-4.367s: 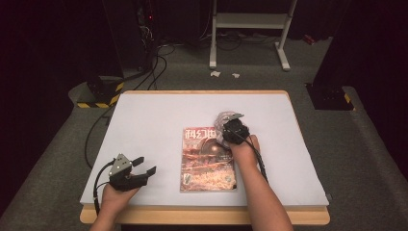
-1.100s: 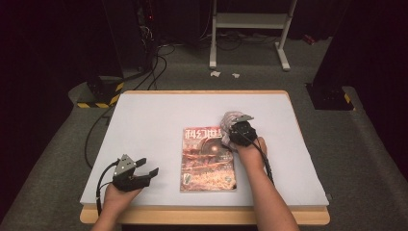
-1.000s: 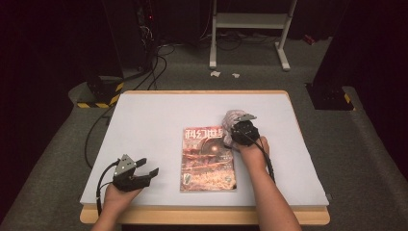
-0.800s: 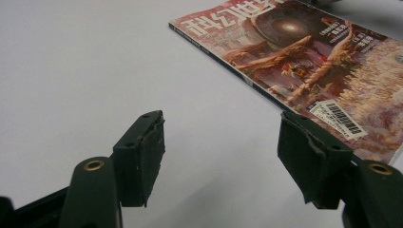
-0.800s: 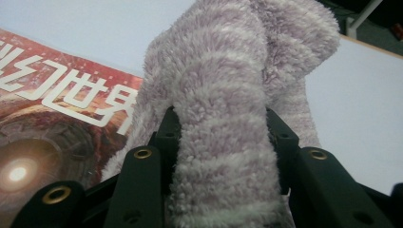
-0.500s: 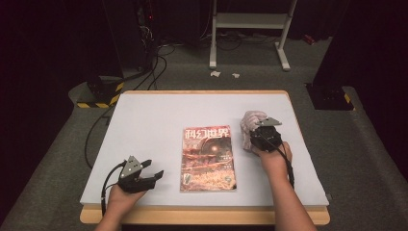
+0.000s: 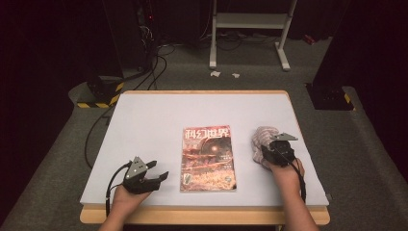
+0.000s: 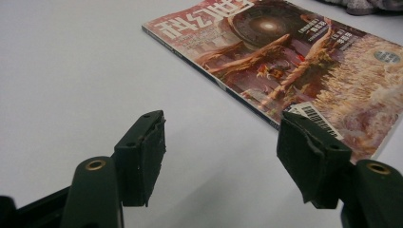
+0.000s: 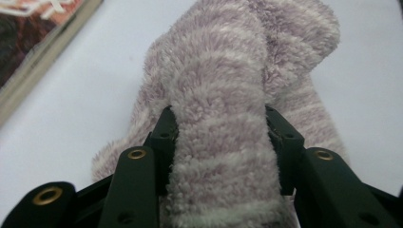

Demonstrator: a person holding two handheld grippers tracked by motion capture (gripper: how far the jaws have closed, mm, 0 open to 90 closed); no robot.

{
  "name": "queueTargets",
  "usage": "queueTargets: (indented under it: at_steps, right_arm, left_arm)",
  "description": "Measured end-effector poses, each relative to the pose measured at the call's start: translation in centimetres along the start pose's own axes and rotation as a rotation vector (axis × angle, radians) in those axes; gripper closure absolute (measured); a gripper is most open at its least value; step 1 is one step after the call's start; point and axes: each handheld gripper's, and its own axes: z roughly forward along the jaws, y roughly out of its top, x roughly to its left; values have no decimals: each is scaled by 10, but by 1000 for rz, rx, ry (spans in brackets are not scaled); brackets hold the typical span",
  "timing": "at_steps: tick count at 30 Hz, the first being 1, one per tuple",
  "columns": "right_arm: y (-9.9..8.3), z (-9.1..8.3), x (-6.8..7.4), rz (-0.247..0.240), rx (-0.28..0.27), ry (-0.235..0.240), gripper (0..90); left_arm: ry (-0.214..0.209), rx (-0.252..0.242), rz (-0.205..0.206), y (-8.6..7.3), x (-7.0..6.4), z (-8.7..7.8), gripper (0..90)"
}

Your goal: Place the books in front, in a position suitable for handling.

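Since the earlier frames, my right tongs (image 7: 270,150) have carried the fuzzy sock (image 7: 261,140) off the magazine (image 7: 208,158) and across to the bare desk (image 7: 144,125) on the magazine's right side. They are clamped on a fold of the sock (image 9: 223,142), one jaw pressing each flank of the pile, and in the high view the bundle looks to be resting on or just above the desk surface; I cannot tell which.

My read is that the step in hand is setting the sock down clear of the magazine. To do it well I would lower until the fabric settles flat, spread the jaws fully before lifting, and pull straight back so the pile does not snag and drag toward the cover's edge, which lies near in the right gripper view.

My left tongs (image 8: 223,142) hang spread wide and empty over the desk, just beside the magazine's near left corner (image 8: 332,123).

Pale lilac with faint lighter stripes, the sock is thick and plush, doubled over on itself; it should compress easily and slump once let go.
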Motion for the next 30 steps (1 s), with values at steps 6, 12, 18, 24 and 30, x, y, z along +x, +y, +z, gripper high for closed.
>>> queueTargets:
  at_steps: [6, 12, 18, 24, 30]
  right_arm:
    - [-8, 6, -3, 26, 4, 18, 515]
    - [-5, 5, -5, 32, 12, 18, 450]
    - [3, -8, -1, 12, -32, -3, 358]
    - [19, -29, 5, -17, -84, 5, 345]
    - [26, -43, 21, -56, -122, 38, 341]
  left_arm:
    - [-3, -5, -5, 0, 0, 0, 336]
    - [-11, -13, -7, 0, 0, -1, 335]
    - [-19, -10, 7, 0, -2, 0, 333]
    - [-21, -9, 9, 1, -2, 0, 336]
    - [-24, -9, 21, 1, -1, 3, 336]
